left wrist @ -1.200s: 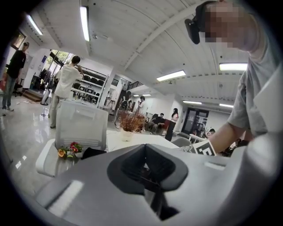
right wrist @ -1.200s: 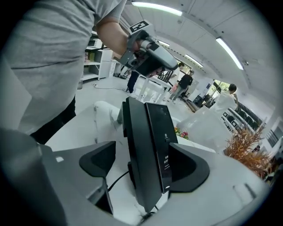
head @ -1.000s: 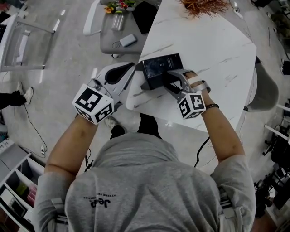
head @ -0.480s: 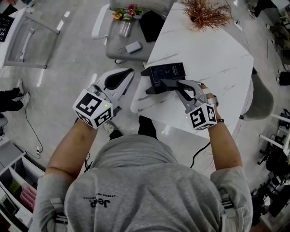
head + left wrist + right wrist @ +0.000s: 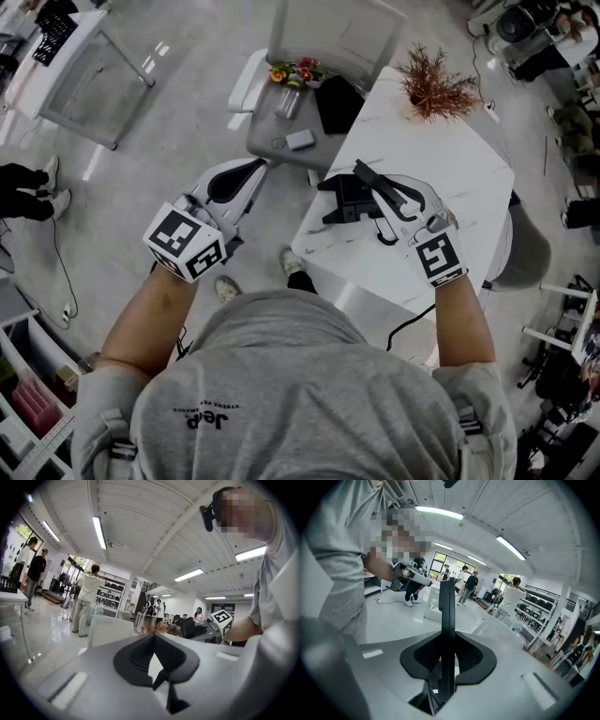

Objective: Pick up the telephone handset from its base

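Meanwhile, the left gripper [image 5: 258, 167] hung off the table [image 5: 450, 159], its fingers closed on nothing and well apart from the telephone. To their right, the base [image 5: 339, 199] sat near the table's corner, just beyond the fingers of the right gripper [image 5: 398, 199], which clamped the handset [image 5: 368, 176] edge-on, apparently clear of its cradle. So narrow a grip risked the handset pivoting or slipping, and a taut cord [image 5: 382, 232] might drag the base over the edge.
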`<state>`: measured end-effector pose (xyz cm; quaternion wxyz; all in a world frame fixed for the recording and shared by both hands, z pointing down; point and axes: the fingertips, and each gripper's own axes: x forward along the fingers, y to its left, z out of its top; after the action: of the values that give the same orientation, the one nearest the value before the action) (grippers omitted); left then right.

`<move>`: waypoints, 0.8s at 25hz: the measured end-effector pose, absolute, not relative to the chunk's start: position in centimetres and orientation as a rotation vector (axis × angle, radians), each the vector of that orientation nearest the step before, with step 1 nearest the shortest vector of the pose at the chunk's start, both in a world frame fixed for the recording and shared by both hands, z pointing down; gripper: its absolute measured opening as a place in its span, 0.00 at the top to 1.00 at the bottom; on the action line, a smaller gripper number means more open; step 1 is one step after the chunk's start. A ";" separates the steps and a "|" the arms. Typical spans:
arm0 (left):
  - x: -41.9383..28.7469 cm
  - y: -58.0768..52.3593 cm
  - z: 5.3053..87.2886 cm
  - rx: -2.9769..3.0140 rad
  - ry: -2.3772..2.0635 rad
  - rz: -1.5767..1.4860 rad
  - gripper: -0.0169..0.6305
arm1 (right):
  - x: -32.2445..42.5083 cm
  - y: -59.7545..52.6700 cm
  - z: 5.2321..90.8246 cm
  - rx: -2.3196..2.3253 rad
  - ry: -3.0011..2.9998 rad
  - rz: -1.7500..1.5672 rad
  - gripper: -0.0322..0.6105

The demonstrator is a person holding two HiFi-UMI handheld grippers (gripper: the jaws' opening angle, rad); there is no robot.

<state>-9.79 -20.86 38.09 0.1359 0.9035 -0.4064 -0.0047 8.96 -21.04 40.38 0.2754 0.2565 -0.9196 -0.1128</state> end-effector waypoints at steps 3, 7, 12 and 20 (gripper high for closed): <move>-13.0 -20.1 35.5 2.623 -1.258 -0.052 0.89 | 6.0 -21.2 37.4 0.666 -2.527 -0.290 0.83; -16.9 -18.6 32.1 2.616 -1.352 -0.096 0.89 | 2.3 -21.4 33.9 0.649 -2.630 -0.231 0.83; -22.5 -16.4 29.4 2.584 -1.489 -0.129 0.89 | -2.5 -21.6 30.1 0.609 -2.750 -0.136 0.83; -29.8 -12.1 26.0 2.513 -1.670 -0.163 0.89 | -9.8 -21.4 25.9 0.492 -2.909 0.037 0.83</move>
<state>-29.80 -12.08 25.97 0.0599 0.8303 -0.5515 -0.0539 -9.85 -21.38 25.86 0.0954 0.1661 -0.9814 0.0125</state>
